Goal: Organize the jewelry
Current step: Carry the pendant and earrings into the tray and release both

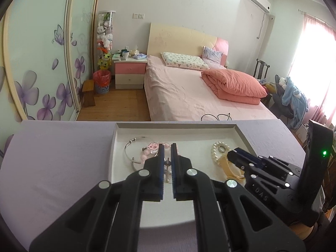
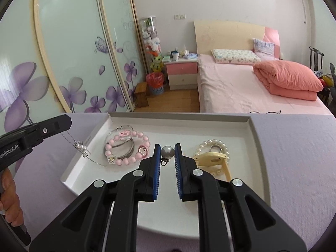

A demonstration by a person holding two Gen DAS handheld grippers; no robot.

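A shallow white tray (image 2: 255, 138) lies on the lilac tablecloth. In it are a pink bead bracelet (image 2: 134, 135) over silver bangles (image 2: 129, 153), a white pearl bracelet (image 2: 206, 142) with a ring (image 2: 215, 147), and a cream hair clip (image 2: 212, 159). My left gripper (image 1: 168, 146) is shut on a thin silver necklace whose pendant (image 1: 168, 163) dangles between the fingers. In the right wrist view that gripper (image 2: 67, 121) is over the tray's left edge, and its chain and pendant (image 2: 80, 145) trail down. My right gripper (image 2: 167, 147) is shut on a grey pearl (image 2: 167, 151) above the tray's middle.
The table's far edge (image 2: 189, 113) runs just behind the tray; beyond it are a pink bed (image 2: 241, 88) and wooden floor. Sliding wardrobe doors (image 2: 73, 52) with purple flowers stand to the left. A person's hand (image 2: 10, 199) holds the left gripper's handle.
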